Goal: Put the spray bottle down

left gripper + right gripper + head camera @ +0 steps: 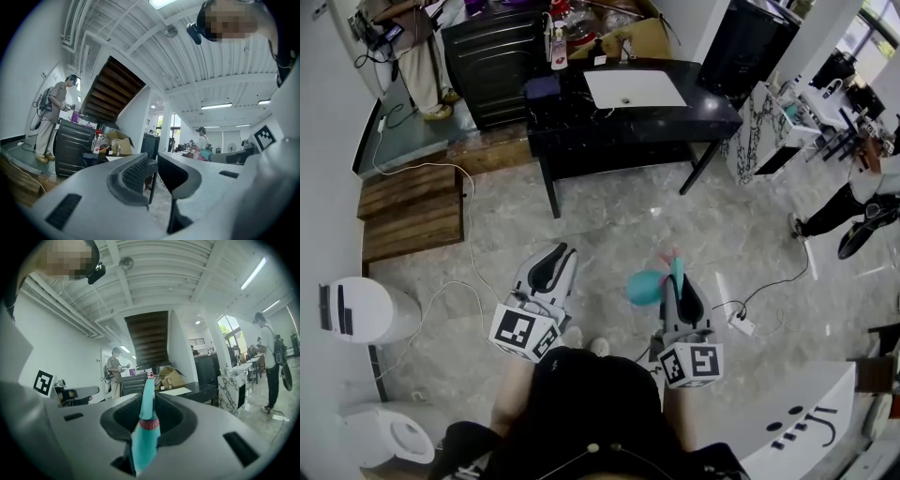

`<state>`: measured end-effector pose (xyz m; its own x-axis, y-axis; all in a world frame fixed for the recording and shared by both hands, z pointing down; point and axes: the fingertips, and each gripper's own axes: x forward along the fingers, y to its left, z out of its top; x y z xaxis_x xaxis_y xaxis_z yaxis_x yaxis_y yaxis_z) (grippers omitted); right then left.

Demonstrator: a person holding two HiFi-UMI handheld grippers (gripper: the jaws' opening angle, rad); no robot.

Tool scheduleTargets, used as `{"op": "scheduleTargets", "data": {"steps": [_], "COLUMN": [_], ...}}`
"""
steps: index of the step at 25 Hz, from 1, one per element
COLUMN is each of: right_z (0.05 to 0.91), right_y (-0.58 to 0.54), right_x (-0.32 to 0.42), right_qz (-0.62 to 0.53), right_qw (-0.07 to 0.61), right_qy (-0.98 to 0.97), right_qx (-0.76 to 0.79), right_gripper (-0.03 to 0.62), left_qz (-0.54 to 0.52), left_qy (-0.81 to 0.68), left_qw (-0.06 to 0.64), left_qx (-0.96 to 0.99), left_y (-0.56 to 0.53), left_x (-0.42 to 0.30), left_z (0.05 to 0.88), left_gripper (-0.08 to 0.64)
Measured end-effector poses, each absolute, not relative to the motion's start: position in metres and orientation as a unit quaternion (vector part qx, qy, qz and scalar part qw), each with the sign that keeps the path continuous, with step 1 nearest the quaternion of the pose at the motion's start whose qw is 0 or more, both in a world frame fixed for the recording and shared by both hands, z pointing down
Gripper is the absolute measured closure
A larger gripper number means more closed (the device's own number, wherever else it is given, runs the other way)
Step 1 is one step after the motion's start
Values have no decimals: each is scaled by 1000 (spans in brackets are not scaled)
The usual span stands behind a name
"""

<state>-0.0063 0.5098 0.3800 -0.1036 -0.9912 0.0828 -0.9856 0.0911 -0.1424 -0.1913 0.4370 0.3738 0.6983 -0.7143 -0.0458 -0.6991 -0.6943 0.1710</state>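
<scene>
My right gripper [679,281] is shut on a teal spray bottle [645,286], which hangs to its left over the marble floor. In the right gripper view the bottle's teal neck [145,425] with a red band stands up between the jaws of the right gripper [149,401], both pressing on it. My left gripper [562,253] hovers beside it at the same height. Its jaws stand a narrow gap apart with nothing between them in the left gripper view [153,164]. Ahead stands a black table [581,141] with a white sink [633,89].
A wooden pallet [412,211] lies at the left, with white cables across the floor. A power strip [742,325] lies near my right gripper. A white round unit [366,309] stands at the left edge. People stand at the top left [422,47] and the right [853,202].
</scene>
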Motion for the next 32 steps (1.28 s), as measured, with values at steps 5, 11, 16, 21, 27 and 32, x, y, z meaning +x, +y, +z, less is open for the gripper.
{"op": "scheduleTargets", "data": {"steps": [5,11,16,21,27,32], "right_z": [380,383,392,397,406,409], "right_y": [499,488,479,453,398,335], "right_x": [-15,-23,-19,-8,26,65], "right_qz": [-76,-65,-74,-79,-85,-84], "right_qw": [13,3,-3,-2,-4,-2], "right_qy": [740,735,727,722,719,721], "right_qx": [-668,-675,-683,-688,-690,-688], "right_gripper": [503,504,503,503,503,503], "left_qz": [-55,-46,-36,-27,-23,-26], "left_qy": [-381,-378,-374,-373,-375,-383], "left_qw": [71,73,78,85,85,81], "left_qx": [920,922,923,923,923,920], "left_y": [428,420,408,381,328,263], "left_x": [-198,-214,-216,-207,-179,-148], "left_z": [375,385,392,402,408,405], "left_gripper": [491,491,491,491,491,491]}}
